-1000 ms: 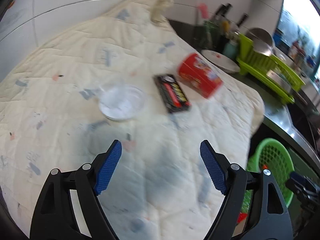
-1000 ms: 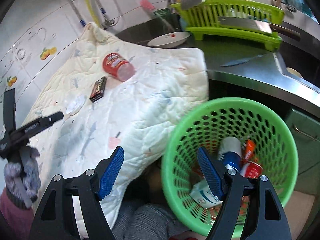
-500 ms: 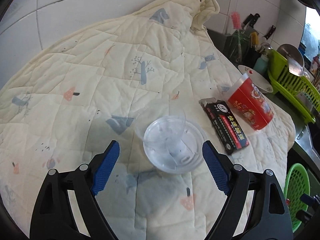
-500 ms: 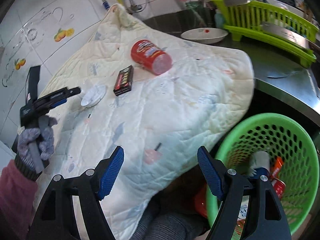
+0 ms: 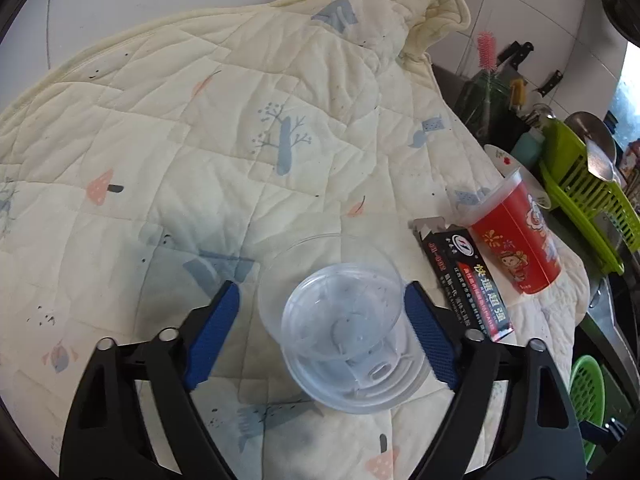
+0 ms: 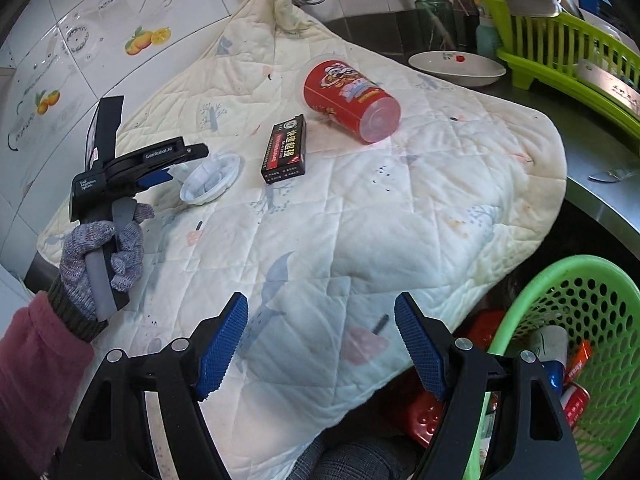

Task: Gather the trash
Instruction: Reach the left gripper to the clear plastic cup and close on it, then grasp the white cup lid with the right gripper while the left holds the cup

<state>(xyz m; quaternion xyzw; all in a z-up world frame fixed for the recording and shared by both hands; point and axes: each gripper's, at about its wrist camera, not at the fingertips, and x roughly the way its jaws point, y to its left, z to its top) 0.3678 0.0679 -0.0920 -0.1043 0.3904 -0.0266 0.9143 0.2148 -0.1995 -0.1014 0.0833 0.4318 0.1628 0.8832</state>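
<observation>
A clear plastic cup (image 5: pixel 340 332) lies on its side on the cream quilt (image 5: pixel 280 120), between the jaws of my left gripper (image 5: pixel 322 330). The jaws are closing; the right pad is at the cup's rim, and the left pad stands apart from it. To the right lie a black box (image 5: pixel 468 280) and a red printed cup (image 5: pixel 516 240). In the right wrist view a gloved hand holds the left gripper (image 6: pixel 160 172) at the clear cup (image 6: pixel 210 178). Beyond are the black box (image 6: pixel 285 149) and the red cup (image 6: pixel 348 96). My right gripper (image 6: pixel 320 344) hangs open and empty over the quilt's near edge.
A green basket (image 6: pixel 580 320) holding cans and wrappers stands below the counter at the right, also in the left wrist view as the green basket (image 5: pixel 586 392). A white plate (image 6: pixel 456 66), a green dish rack (image 6: pixel 560 40) and a knife (image 6: pixel 612 176) sit on the steel counter beyond the quilt.
My left gripper advanced to the clear cup, which now lies between its narrowing jaws. My right gripper swung left, away from the basket and over the quilt.
</observation>
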